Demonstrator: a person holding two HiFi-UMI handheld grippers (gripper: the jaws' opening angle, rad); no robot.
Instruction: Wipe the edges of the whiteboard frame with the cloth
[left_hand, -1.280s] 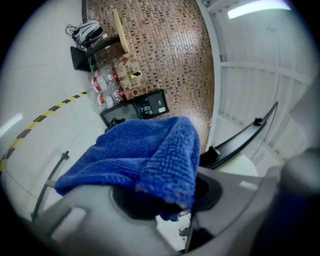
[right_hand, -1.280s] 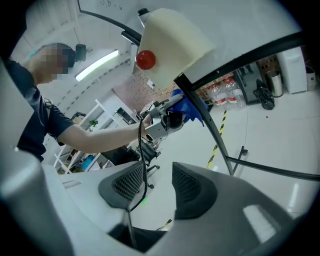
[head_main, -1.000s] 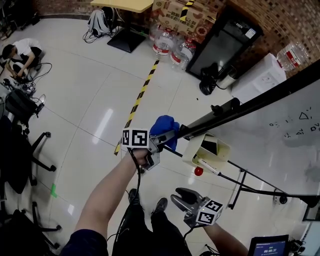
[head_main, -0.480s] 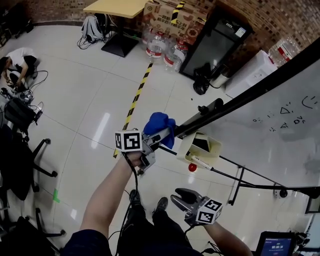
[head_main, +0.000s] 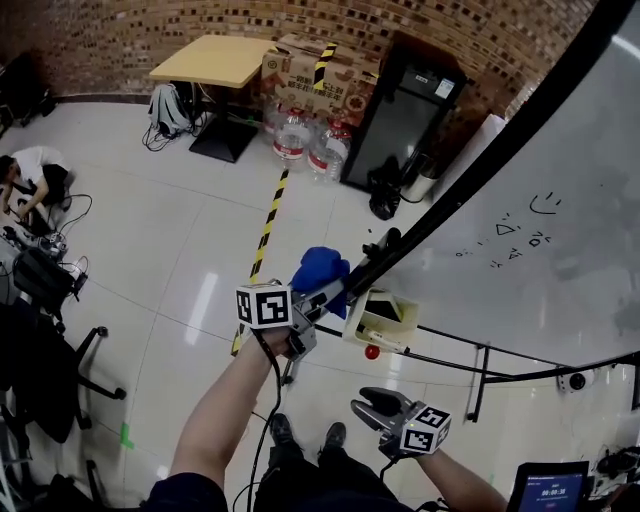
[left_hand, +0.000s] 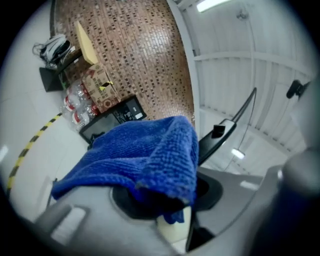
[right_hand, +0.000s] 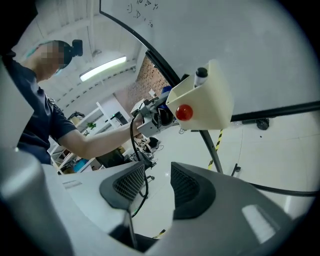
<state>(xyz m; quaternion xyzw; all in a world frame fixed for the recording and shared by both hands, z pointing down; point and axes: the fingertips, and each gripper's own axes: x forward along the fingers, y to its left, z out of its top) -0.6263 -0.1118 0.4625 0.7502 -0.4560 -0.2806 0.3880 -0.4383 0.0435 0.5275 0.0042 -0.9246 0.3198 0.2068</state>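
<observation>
Left gripper (head_main: 326, 292) had its 2 jaws clamped tight on the blue cloth (head_main: 320, 266). The cloth bunched over the jaw tips at the lower end of the whiteboard frame (head_main: 470, 180), the black edge that ran up and to the right across the head view. Whether the cloth actually pressed on the frame could not be told. Just beside it, at the whiteboard's lower corner, hung the cream marker tray (head_main: 380, 312). Right gripper (head_main: 372, 403) hung low and well apart from the whiteboard, its jaws a narrow way apart with nothing between them, and they had just been closing a little. The step in hand looked like a stroke along this 1 edge of the frame, with most of its run apparently ahead. To do it well, the cloth's thick fold should meet the frame rather than the bare jaw tips. Pressure should be firm and even, and the stroke should follow the black edge in 1 line without straying onto the white surface (head_main: 570, 290), where the marker drawings (head_main: 520, 238) could smear. The tray looked a likely snag near the lower corner.
</observation>
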